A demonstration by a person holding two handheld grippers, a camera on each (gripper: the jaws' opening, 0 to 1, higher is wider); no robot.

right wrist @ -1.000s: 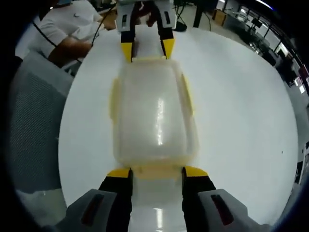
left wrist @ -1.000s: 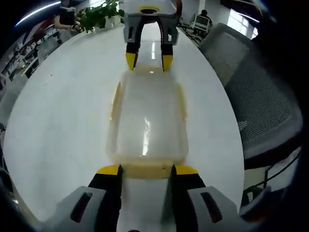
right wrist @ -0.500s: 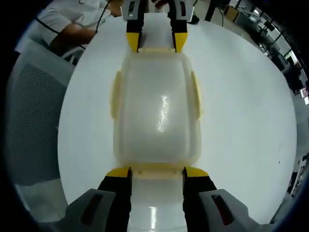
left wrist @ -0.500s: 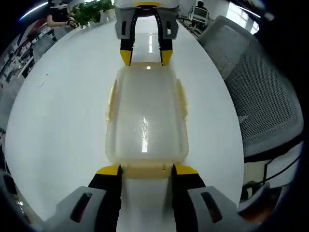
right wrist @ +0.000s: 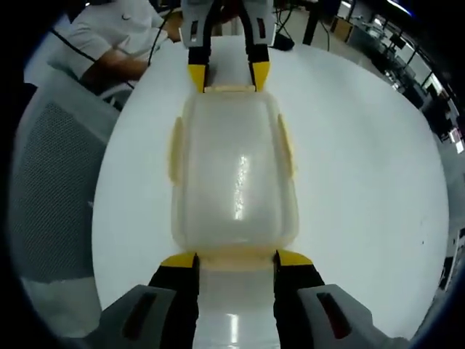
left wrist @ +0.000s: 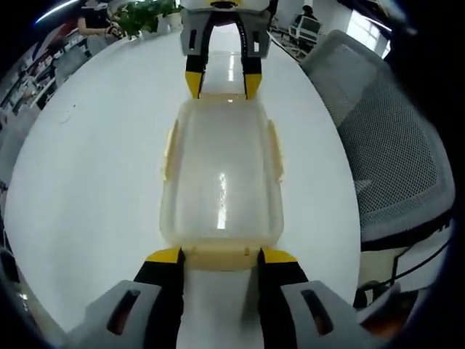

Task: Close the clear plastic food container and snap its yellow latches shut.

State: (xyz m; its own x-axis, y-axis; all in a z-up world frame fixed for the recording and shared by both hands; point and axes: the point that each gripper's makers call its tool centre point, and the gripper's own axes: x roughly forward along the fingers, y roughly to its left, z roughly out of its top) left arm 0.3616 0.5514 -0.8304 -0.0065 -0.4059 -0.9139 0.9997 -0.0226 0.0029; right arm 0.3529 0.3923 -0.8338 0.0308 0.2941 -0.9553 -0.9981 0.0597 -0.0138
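The clear plastic container point(left wrist: 221, 182) lies on the white table with its lid on, seen lengthwise. Pale yellow latches sit on its long sides point(left wrist: 169, 153) point(left wrist: 275, 149). My left gripper point(left wrist: 221, 256) is open, its yellow tips on either side of the near end latch point(left wrist: 221, 252). At the far end, my right gripper point(left wrist: 221, 82) also stands open around the end latch. In the right gripper view the container point(right wrist: 232, 174) runs from my right gripper point(right wrist: 236, 259) to the left gripper point(right wrist: 228, 76), with an end latch point(right wrist: 236, 255) between the near tips.
The round white table point(left wrist: 87, 167) spreads wide on both sides of the container. A grey mesh chair point(left wrist: 392, 145) stands at the table's edge, also seen as the chair point(right wrist: 51, 189). A person in a white shirt point(right wrist: 109, 36) sits beyond it. Plants point(left wrist: 145, 14) stand at the far end.
Both views have shifted slightly with the hands. The container has stayed put, and both grippers remain at its two ends with the same jaw spread.
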